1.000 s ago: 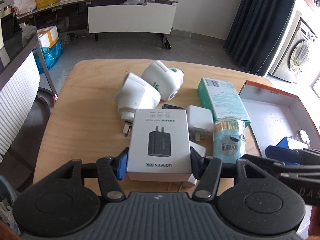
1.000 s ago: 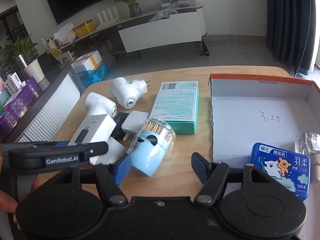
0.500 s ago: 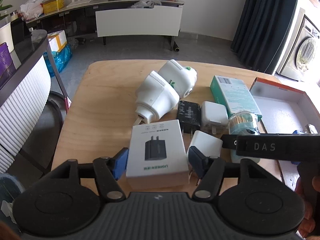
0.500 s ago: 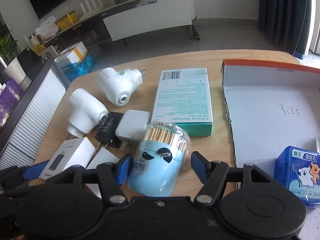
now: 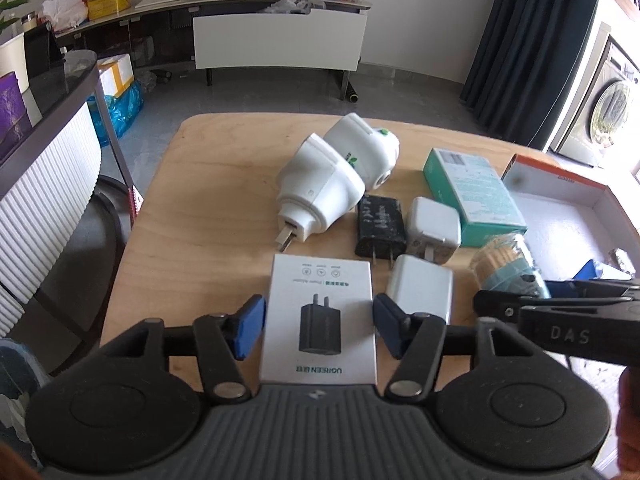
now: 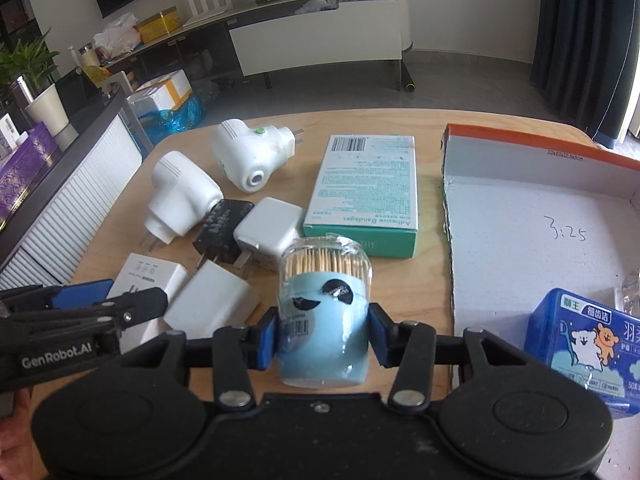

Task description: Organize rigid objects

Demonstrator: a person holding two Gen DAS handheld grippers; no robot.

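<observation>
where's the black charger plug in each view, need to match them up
Left wrist: black charger plug just above centre, right of the nearer white adapter.
Right wrist: black charger plug left of centre, beside the same adapter.
Shared landmark: green bandage box.

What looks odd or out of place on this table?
The black charger looks scuffed with whitish marks, unlike the clean white ones beside it. The toothpick jar lies on its side between the right gripper's closing pads. Nothing appears spilled.
</observation>
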